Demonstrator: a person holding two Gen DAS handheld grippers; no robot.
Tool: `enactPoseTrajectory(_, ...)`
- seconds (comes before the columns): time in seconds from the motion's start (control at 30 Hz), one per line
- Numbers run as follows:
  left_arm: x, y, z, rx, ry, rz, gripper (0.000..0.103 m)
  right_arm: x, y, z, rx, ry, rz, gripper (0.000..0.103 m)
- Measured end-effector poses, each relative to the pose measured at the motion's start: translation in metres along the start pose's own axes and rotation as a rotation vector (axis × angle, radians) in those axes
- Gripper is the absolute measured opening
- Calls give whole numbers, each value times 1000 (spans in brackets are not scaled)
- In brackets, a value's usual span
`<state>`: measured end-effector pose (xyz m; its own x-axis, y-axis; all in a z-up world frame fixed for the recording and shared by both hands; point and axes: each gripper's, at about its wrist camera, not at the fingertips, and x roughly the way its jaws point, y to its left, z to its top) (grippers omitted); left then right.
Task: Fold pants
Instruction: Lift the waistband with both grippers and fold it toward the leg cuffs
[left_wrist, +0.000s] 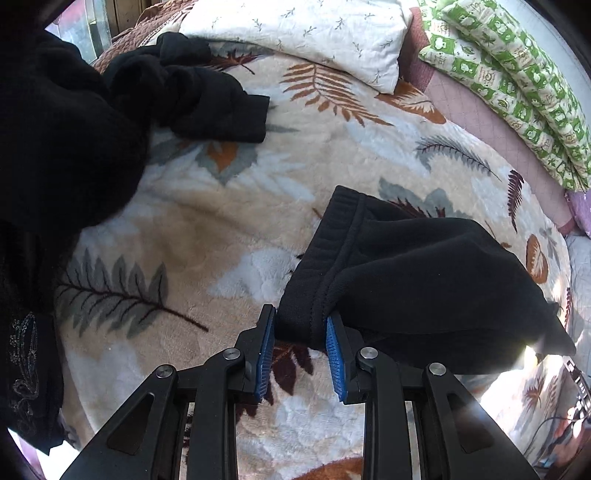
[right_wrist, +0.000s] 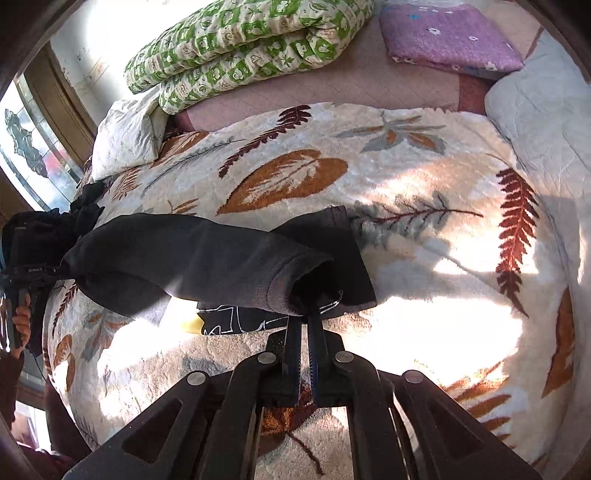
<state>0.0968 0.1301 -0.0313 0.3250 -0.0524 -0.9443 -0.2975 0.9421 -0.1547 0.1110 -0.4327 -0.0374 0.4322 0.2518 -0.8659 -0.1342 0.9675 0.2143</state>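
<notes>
Black fleecy pants (left_wrist: 406, 266) (ribbed waistband) on plush leaf-patterned blanket (left_wrist: 229, 206)

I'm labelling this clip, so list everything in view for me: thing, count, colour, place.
pants: one, black, held up over the blanket
other dark clothes: a heap, black, far left on the blanket
blanket: one, cream with leaf print, covering the bed
pillow: one, white with sprigs, at the head
quilt: one, green and white, folded behind
purple cloth: one, folded, far right
left gripper: clamped on the waistband
right gripper: shut on the pants
</notes>
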Motion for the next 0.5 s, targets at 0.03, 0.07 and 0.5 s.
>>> enactPoseTrajectory(0.03,0,3,1,-5,4,-1,26,0,-1,-1,10,-3,1,3)
enactPoseTrajectory(0.07,-2,5,3,-9,3,-6,26,-2,-2,-1,24,-10,7,3)
enactPoseTrajectory(0.5,15,-3,-16,94,5,93,25,-14,-37,-1,124,-43,-14,3)
